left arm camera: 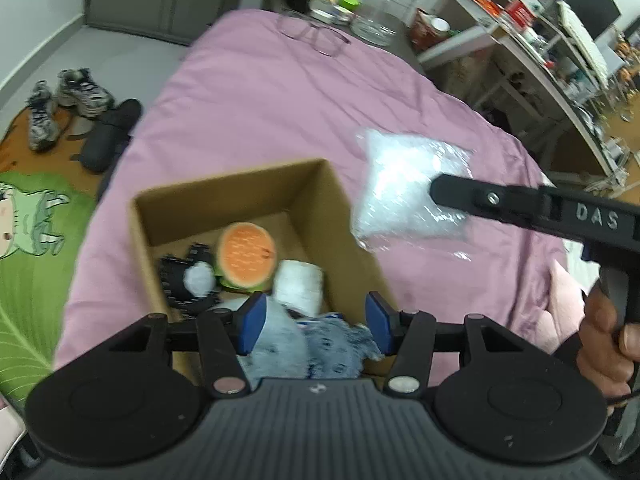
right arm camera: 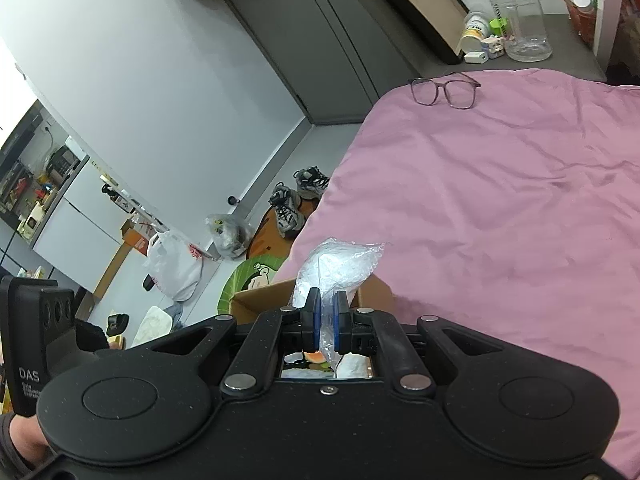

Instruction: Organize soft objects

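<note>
An open cardboard box [left arm camera: 224,192] sits on the pink bedspread [left arm camera: 280,100]. Inside lie an orange melon-slice plush [left arm camera: 246,256], a black toothed item with a white pompom [left arm camera: 188,280], a white roll [left arm camera: 298,286] and a blue-grey fluffy cloth [left arm camera: 316,348]. My left gripper [left arm camera: 316,326] is open just above the cloth at the box's near edge. My right gripper [right arm camera: 325,316] is shut on a clear plastic bag of white stuffing [right arm camera: 336,264], also seen in the left wrist view [left arm camera: 404,188], held in the air beside the box's right wall [right arm camera: 260,300].
Glasses [right arm camera: 444,88] lie at the bed's far end, near a clear jug [right arm camera: 520,16] and small bottles. Sneakers [left arm camera: 64,100], a black slipper [left arm camera: 108,136] and a green cartoon mat [left arm camera: 32,240] are on the floor to the left. Cluttered shelves [left arm camera: 540,40] stand to the right.
</note>
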The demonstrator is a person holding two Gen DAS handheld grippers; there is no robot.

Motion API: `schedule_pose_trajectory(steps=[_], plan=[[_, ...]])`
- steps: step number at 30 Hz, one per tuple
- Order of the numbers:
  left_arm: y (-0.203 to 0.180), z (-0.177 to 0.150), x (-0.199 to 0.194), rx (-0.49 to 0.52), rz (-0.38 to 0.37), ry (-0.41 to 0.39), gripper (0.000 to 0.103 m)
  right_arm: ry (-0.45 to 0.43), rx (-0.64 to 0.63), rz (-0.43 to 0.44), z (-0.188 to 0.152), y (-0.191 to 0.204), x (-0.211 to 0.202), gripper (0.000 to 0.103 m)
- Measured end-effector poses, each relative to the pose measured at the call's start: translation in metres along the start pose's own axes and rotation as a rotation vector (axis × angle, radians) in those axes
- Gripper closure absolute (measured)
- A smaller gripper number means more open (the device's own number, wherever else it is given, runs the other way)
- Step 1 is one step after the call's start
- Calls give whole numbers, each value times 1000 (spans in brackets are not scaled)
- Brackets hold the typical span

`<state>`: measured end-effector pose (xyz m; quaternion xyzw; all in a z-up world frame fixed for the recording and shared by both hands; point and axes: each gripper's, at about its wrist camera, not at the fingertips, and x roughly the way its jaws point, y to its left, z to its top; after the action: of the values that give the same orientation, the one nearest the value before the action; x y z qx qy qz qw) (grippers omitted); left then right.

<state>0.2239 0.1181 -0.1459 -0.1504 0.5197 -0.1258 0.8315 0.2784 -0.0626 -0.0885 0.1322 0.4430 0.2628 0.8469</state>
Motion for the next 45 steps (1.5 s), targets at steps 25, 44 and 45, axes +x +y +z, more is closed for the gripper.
schedule_pose_trajectory(steps=[25,44,45], plan=[[5,5,-36,-37,126,-61,42,26,18,-5,-3,3,-23,64],[-82,-34,-109,-18,218,-156,25,-18,-63,36,-13,2,-127,6],[-86,-38,-112,-18,218,-161,25,-20,-70,37,-15,2,-133,4]])
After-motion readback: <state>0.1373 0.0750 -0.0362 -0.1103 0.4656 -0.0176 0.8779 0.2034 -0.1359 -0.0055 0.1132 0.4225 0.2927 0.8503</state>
